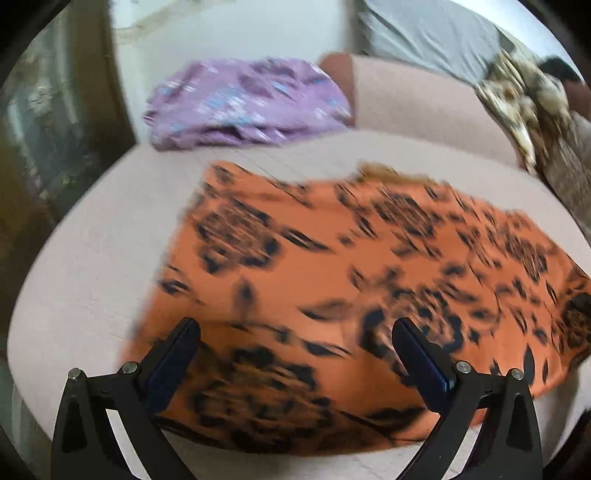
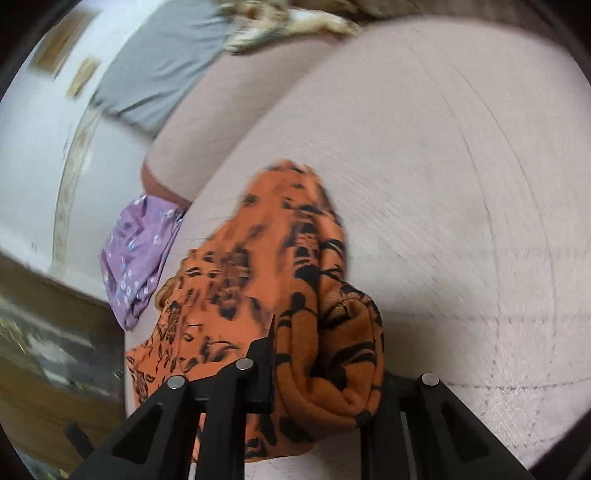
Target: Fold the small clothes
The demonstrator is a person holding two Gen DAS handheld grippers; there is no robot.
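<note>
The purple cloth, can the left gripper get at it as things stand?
Probably yes. The left gripper is open and empty above the orange cloth, and the purple cloth lies uncovered beyond it on the cushion. Nothing stands between them; it would only have to pass over the orange cloth.

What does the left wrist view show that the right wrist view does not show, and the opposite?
Only the left wrist view: the orange printed cloth spread almost flat on the pale cushion, and the left gripper above it, jaws wide apart and empty.

Only the right wrist view: the right gripper, jaws closed on a bunched fold of this cloth, lifting it off the cushion.

Both views: the orange cloth, the purple floral garment behind it, the cushion and a grey sheet further back.
</note>
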